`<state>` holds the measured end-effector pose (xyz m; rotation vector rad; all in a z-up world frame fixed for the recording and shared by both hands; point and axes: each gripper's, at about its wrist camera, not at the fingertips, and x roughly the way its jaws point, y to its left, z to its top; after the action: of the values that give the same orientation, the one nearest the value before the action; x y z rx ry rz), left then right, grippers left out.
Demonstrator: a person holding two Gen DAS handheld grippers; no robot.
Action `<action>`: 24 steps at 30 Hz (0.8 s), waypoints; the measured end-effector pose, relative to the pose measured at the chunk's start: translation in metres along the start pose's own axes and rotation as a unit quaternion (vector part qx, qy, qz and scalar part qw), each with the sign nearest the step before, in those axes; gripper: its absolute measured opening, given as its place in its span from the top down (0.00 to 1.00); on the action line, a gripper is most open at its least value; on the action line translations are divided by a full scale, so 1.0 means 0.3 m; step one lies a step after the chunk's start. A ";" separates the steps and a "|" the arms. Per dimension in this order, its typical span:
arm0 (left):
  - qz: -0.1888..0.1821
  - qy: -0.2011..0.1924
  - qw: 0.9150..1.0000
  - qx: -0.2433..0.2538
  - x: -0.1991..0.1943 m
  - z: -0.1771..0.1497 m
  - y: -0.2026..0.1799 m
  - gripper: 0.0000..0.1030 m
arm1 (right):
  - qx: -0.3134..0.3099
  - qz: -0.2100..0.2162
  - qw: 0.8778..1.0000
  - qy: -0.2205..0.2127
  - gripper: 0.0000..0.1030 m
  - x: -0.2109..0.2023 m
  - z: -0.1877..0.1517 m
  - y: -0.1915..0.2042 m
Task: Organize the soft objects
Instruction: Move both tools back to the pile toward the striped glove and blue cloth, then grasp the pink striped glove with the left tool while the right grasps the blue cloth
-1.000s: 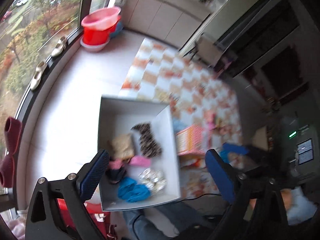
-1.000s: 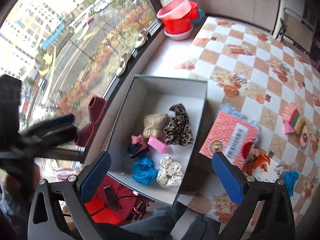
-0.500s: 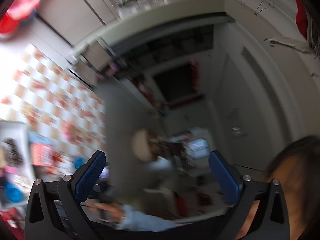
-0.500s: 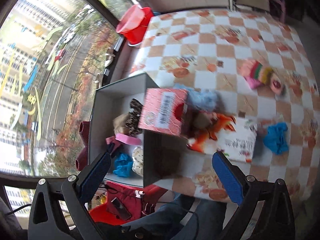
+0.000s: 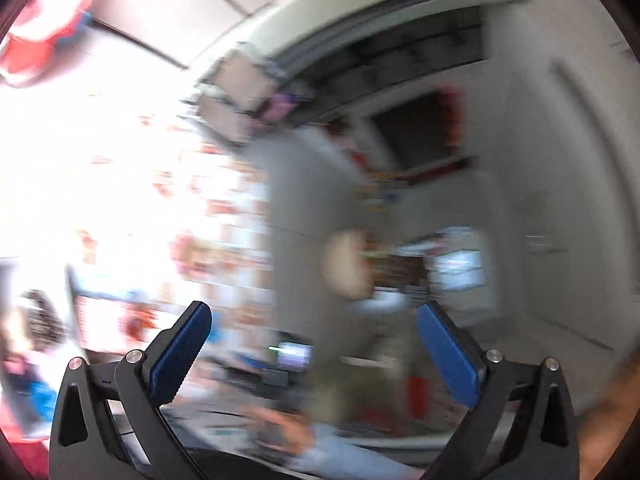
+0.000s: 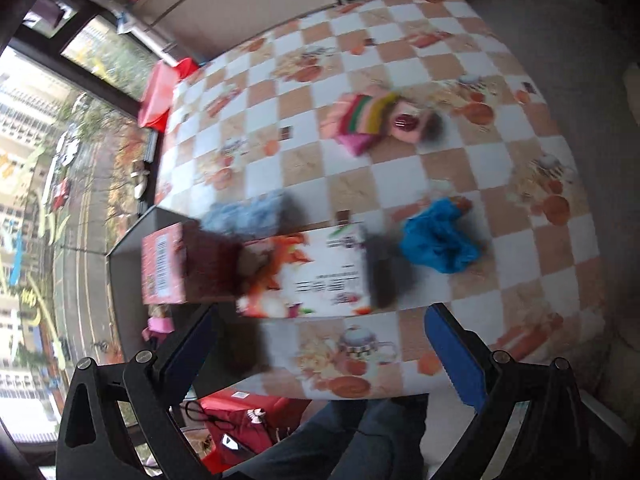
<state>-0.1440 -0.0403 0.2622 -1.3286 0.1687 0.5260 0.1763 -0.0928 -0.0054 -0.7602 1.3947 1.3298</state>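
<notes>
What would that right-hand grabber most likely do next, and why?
Probably drop toward the blue cloth lying loose on the checkered tablecloth. The right gripper is wide open and empty, looking down on the table, and that cloth lies ahead of it, outside the grey box. The striped soft item lies farther off.

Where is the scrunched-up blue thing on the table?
In the right wrist view, the crumpled blue cloth lies on the checkered tablecloth, just right of the white printed box and nearer the camera than the rainbow-striped pink item.
</notes>
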 end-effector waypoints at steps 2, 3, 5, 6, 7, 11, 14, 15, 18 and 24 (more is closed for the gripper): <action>0.097 -0.004 0.995 0.003 0.095 0.018 0.061 0.00 | 0.006 -0.013 1.000 0.012 0.01 0.023 0.029 -0.060; 0.133 0.000 0.991 0.003 0.134 0.020 0.097 0.00 | 0.005 -0.014 1.000 0.018 0.01 0.035 0.040 -0.076; 0.198 0.019 0.980 -0.007 0.249 0.034 0.198 0.00 | -0.004 -0.016 0.999 0.028 0.01 0.064 0.073 -0.095; 0.219 0.033 0.975 -0.018 0.307 0.032 0.252 0.00 | -0.008 -0.019 0.999 0.029 0.01 0.076 0.091 -0.100; 0.234 0.047 0.971 -0.030 0.360 0.035 0.303 0.00 | -0.010 -0.019 0.999 0.031 0.01 0.089 0.109 -0.109; 0.343 0.136 0.928 -0.056 0.614 0.026 0.531 0.00 | 0.005 -0.027 0.998 0.059 0.01 0.168 0.173 -0.178; 0.399 0.178 0.896 -0.082 0.748 0.018 0.704 0.00 | 0.022 -0.027 0.997 0.076 0.01 0.218 0.189 -0.244; 0.411 0.184 0.888 -0.093 0.768 0.006 0.752 0.00 | 0.029 -0.029 0.996 0.079 0.01 0.230 0.192 -0.269; 0.407 0.185 0.887 -0.112 0.861 0.004 0.808 0.00 | 0.044 -0.035 0.995 0.086 0.01 0.259 0.204 -0.334; 0.385 0.193 0.899 -0.079 1.167 0.075 0.813 0.00 | 0.042 -0.037 0.992 0.114 0.01 0.325 0.217 -0.406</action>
<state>0.0461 0.1103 -0.0897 -1.4949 1.0311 0.9462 0.2777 -0.0343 -0.1273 -0.9211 1.5755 1.1469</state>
